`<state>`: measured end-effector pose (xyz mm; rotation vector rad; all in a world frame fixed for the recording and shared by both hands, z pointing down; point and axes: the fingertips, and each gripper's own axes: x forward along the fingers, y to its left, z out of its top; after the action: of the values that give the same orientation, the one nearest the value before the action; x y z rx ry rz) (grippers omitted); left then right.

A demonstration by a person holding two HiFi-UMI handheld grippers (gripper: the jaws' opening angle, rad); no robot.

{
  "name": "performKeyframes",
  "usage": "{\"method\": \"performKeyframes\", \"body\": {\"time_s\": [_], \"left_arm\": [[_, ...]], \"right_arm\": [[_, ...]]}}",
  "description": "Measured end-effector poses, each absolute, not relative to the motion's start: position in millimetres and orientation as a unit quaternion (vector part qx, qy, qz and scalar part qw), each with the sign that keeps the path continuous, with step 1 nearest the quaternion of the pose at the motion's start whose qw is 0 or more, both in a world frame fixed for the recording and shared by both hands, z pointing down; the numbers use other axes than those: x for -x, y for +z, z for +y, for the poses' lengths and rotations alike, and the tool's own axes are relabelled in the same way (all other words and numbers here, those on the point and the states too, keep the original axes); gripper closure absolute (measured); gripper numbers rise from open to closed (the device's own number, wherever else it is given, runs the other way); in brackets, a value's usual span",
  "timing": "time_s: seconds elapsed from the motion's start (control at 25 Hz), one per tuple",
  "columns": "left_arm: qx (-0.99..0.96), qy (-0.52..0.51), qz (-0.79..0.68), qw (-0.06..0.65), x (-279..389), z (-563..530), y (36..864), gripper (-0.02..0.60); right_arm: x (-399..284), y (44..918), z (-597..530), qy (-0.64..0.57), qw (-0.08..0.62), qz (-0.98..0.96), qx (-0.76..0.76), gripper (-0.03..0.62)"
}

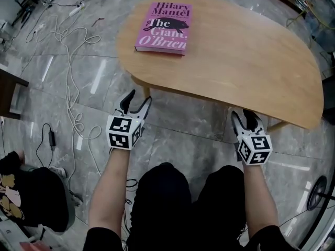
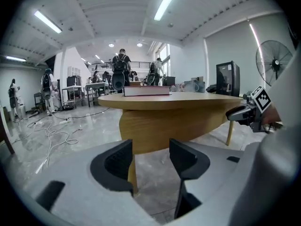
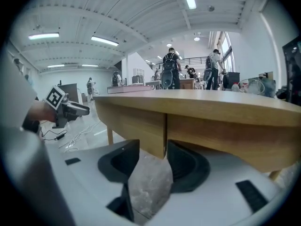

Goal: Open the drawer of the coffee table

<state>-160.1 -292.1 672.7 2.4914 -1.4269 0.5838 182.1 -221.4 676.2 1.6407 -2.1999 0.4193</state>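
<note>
Currently both grippers hover low in front of the coffee table (image 1: 246,61), at its near edge, neither touching it. Left gripper (image 1: 138,99) jaws open, nothing between them; left gripper view shows only a table leg (image 2: 134,173) and the floor beyond the gap. Right gripper (image 1: 246,118) jaws open too, empty, pointed at the wooden panel (image 3: 211,131) under the tabletop; a vertical seam (image 3: 165,131) in that panel lines up with the gap. Drawer looks shut, front flush with the panel; can't tell which side of the seam is the drawer. Pink book (image 1: 164,28) lies flat on the far left of the tabletop. White cables (image 1: 73,41) sprawl on the floor to the left.
</note>
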Motion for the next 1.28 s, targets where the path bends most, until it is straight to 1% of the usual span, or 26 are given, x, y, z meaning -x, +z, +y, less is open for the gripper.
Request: {"method": "performKeyframes", "body": {"time_s": [0.08,0.28,0.4,0.52,0.56,0.68,0.88,0.92,0.96,1.0,1.28], "left_arm": [[-0.846,0.201,-0.483,0.098,162.7,-299.2,671.8,0.316],[-0.846,0.212,-0.482,0.083,169.7,-316.5,675.0,0.268],[-0.849,0.224,-0.472,0.081,167.3,-325.1,679.6,0.25],[-0.847,0.233,-0.473,0.075,170.0,-332.7,682.5,0.25],[-0.846,0.233,-0.474,0.074,171.5,-335.1,683.0,0.25],[-0.846,0.239,-0.471,0.068,173.1,-342.7,685.9,0.25],[-0.856,0.226,-0.46,0.065,169.4,-350.1,684.1,0.252],[-0.859,0.223,-0.456,0.065,168.1,-349.5,684.1,0.257],[-0.862,0.221,-0.451,0.065,166.6,-348.4,684.4,0.275],[-0.865,0.218,-0.447,0.066,165.3,-347.5,684.7,0.3],[-0.87,0.18,-0.445,0.108,164.1,-345.9,681.3,0.301]], "right_arm": [[-181.9,674.6,-223.3,0.146,0.177,-0.779,-0.583,0.395],[-179.1,677.9,-227.7,0.154,0.175,-0.779,-0.582,0.395],[-182.3,676.4,-228.3,0.154,0.173,-0.776,-0.587,0.396],[-181.6,675.6,-234.1,0.151,0.169,-0.774,-0.592,0.399],[-181.2,675.8,-235.3,0.151,0.168,-0.773,-0.593,0.411],[-178.2,678.2,-236.1,0.153,0.167,-0.773,-0.593,0.411],[-174.2,678.6,-237.5,0.15,0.172,-0.768,-0.599,0.416],[-174.2,678.7,-237.3,0.149,0.171,-0.766,-0.602,0.416],[-174.4,678.8,-237.2,0.147,0.17,-0.764,-0.605,0.418],[-174.7,679.0,-237.2,0.146,0.169,-0.761,-0.608,0.419],[-176.8,678.5,-237.9,0.145,0.163,-0.761,-0.611,0.448]]}}
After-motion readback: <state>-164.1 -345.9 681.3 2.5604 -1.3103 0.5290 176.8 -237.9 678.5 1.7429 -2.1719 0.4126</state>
